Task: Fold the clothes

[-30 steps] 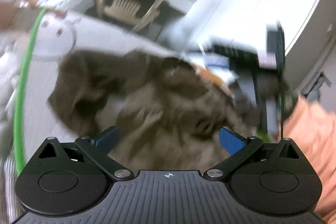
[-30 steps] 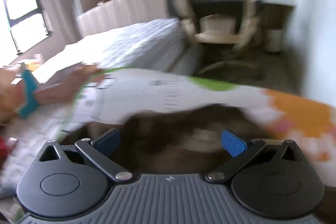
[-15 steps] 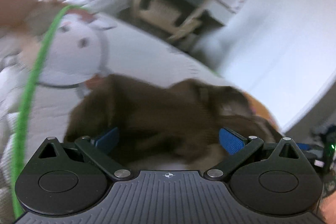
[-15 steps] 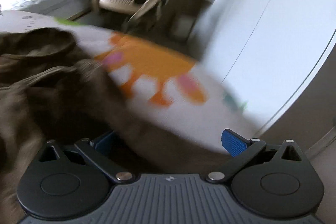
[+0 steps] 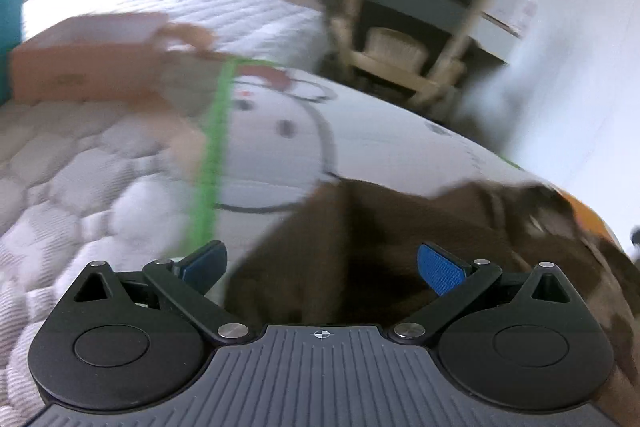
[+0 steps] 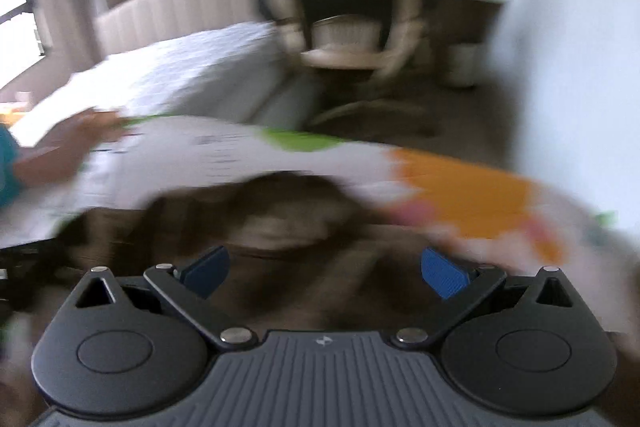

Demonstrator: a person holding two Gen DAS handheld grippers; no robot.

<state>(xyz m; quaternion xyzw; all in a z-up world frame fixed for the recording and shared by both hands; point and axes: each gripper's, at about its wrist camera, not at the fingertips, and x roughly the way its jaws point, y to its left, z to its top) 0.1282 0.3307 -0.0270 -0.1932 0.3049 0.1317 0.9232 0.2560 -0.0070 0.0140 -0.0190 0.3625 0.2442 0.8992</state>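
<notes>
One crumpled dark brown fabric garment (image 5: 400, 227), one white cartoon-printed play mat (image 5: 360, 131), one beige-framed chair (image 5: 404, 39), two grippers.

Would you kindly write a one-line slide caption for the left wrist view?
Open left tongs over a crumpled brown garment on a cartoon-print sheet.
</notes>
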